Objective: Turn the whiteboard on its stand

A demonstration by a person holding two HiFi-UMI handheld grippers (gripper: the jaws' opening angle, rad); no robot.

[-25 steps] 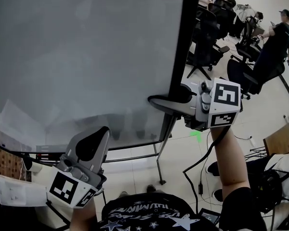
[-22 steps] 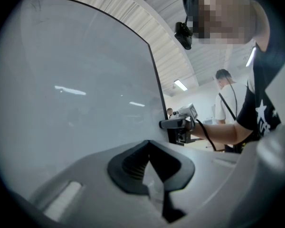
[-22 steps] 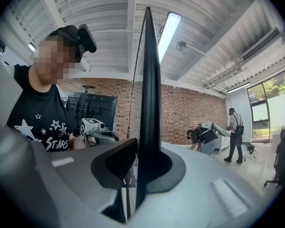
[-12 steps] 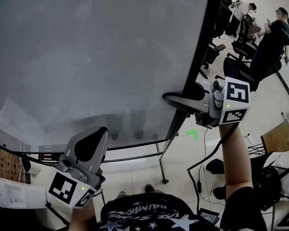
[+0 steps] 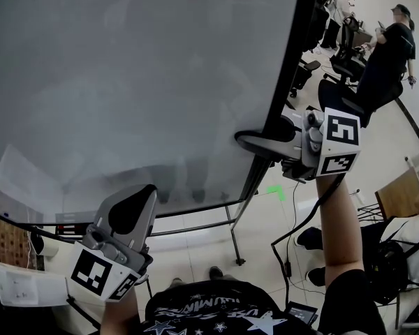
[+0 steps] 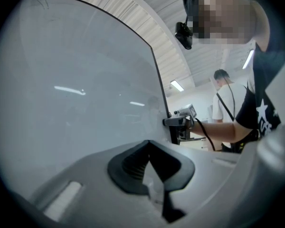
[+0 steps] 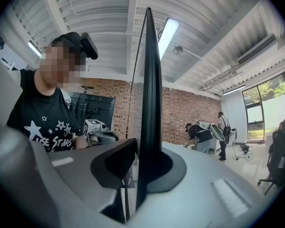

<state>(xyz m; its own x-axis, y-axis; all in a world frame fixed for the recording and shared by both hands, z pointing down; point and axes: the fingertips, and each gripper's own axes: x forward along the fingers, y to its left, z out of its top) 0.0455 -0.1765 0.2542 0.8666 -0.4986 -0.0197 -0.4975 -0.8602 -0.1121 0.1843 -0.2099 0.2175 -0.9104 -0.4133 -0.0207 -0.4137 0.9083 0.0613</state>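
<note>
A large whiteboard (image 5: 140, 82) with a dark frame fills most of the head view, on a metal stand (image 5: 234, 236). My right gripper (image 5: 255, 142) is shut on its right frame edge (image 7: 151, 103). The edge runs upright between the two pads in the right gripper view. The jaws have just eased open a little, with the edge still between them. My left gripper (image 5: 129, 211) hovers low at the board's lower left, shut and holding nothing. In the left gripper view its closed jaws (image 6: 149, 167) face the board surface (image 6: 85, 89). The right gripper (image 6: 178, 121) shows at the board's edge there.
Office chairs (image 5: 339, 93) and a standing person (image 5: 387, 54) are behind the board at the right. A cable (image 5: 293, 222) trails down from my right arm to the floor. A wooden chair (image 5: 401, 197) stands at the right edge.
The board's right edge and my right gripper on it have shifted to the right in the head view, mostly in the earlier half second. The left gripper has stayed put.
</note>
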